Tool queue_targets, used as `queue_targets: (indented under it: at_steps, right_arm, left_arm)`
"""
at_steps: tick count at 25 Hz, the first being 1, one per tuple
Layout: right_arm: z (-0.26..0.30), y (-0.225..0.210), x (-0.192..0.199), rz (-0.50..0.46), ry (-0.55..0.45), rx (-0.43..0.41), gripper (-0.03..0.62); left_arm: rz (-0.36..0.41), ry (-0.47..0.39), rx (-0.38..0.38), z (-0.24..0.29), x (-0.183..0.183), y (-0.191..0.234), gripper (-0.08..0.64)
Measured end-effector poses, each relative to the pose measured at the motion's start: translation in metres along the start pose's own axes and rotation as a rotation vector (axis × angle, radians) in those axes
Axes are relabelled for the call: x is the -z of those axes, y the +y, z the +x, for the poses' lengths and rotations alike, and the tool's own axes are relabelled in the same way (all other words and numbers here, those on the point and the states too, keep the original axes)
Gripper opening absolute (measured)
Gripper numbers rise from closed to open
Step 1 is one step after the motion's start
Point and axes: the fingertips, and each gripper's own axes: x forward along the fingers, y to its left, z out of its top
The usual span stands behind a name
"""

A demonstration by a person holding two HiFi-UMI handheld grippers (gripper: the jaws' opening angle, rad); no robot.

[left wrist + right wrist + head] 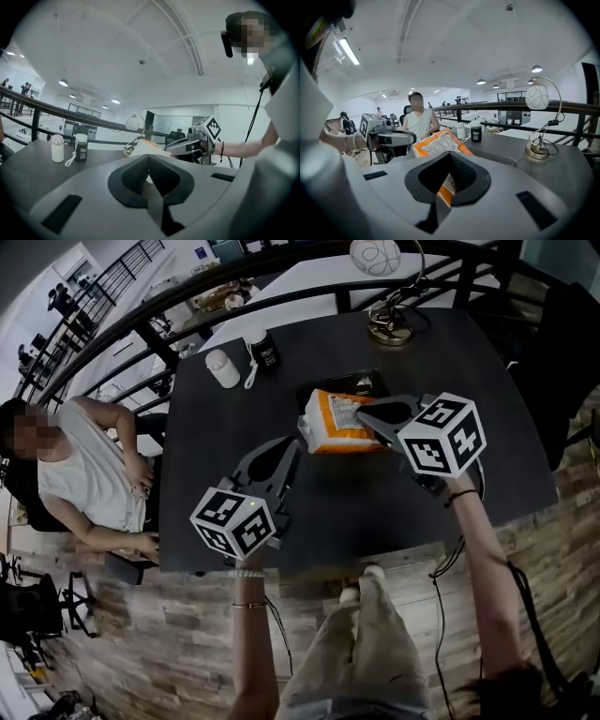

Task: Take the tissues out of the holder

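An orange and white tissue pack [336, 422] hangs just above the dark table [469, 409], in front of the black holder [364, 382]. My right gripper [364, 418] is shut on the pack's right side; in the right gripper view the orange wrapper [439, 144] runs down between the closed jaws [449, 155]. From the near left, my left gripper [293, 442] meets the pack's white end with its jaws shut. A sliver of white shows between its pads in the left gripper view [149, 158], and the pack [151, 144] lies just beyond.
A white bottle [223, 368] and a black bottle [264, 350] stand at the table's far left. A desk lamp [386, 324] stands at the far edge by a black railing. A seated person [84, 474] is at the table's left side.
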Motion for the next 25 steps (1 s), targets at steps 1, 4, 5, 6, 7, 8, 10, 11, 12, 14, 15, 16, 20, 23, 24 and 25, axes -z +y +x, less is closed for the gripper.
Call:
queue_targets:
  at_steps: [1,4,5,6,7,8,10,11,12,14,15,16,20,23,24,25]
  right_arm:
    - [-0.002,0.003,0.006,0.007,0.002,-0.002,0.012]
    - [-0.005,0.009,0.019,0.026,0.006,-0.011,0.012]
    - [-0.006,0.009,0.023,0.032,0.005,-0.014,0.012]
    - [-0.007,0.008,0.028,0.039,0.004,-0.017,0.012]
    - [-0.007,0.007,0.032,0.048,0.005,-0.019,0.012]
    - [-0.006,0.006,0.038,0.057,0.007,-0.021,0.012]
    - [-0.003,0.002,0.05,0.072,0.02,-0.02,0.012]
    - [-0.001,0.001,0.057,0.077,0.03,-0.019,0.012]
    - [0.002,0.0,0.064,0.081,0.041,-0.018,0.012]
    - [0.007,-0.002,0.075,0.09,0.059,-0.017,0.012]
    - [0.009,-0.003,0.079,0.094,0.065,-0.017,0.012]
    - [0.011,-0.004,0.082,0.097,0.069,-0.017,0.012]
    - [0.017,-0.003,0.093,0.086,0.087,-0.014,0.012]
    - [0.022,-0.001,0.101,0.072,0.111,-0.008,0.012]
    - [0.024,-0.001,0.104,0.067,0.118,-0.005,0.012]
    - [0.025,-0.001,0.106,0.064,0.125,-0.003,0.012]
  left_arm:
    - [-0.004,0.006,-0.001,-0.004,0.004,-0.001,0.008]
    - [-0.013,0.027,-0.006,-0.01,0.015,-0.004,0.008]
    - [-0.019,0.034,-0.003,-0.009,0.018,-0.006,0.008]
    - [-0.025,0.04,0.0,-0.008,0.022,-0.008,0.008]
    - [-0.032,0.045,0.002,-0.006,0.027,-0.009,0.008]
    - [-0.041,0.048,0.001,-0.005,0.031,-0.009,0.008]
    - [-0.065,0.053,-0.004,-0.001,0.043,-0.009,0.008]
    - [-0.074,0.06,-0.004,0.001,0.05,-0.009,0.008]
    - [-0.08,0.073,-0.002,0.002,0.057,-0.011,0.008]
    - [-0.088,0.1,0.004,0.006,0.071,-0.014,0.008]
    - [-0.097,0.107,0.008,0.008,0.076,-0.015,0.008]
    - [-0.11,0.108,0.012,0.01,0.079,-0.016,0.008]
    - [-0.125,0.124,0.021,0.012,0.091,-0.022,0.008]
    - [-0.125,0.142,0.022,0.013,0.099,-0.025,0.008]
    - [-0.127,0.145,0.022,0.013,0.101,-0.025,0.008]
    - [-0.129,0.148,0.021,0.013,0.103,-0.025,0.008]
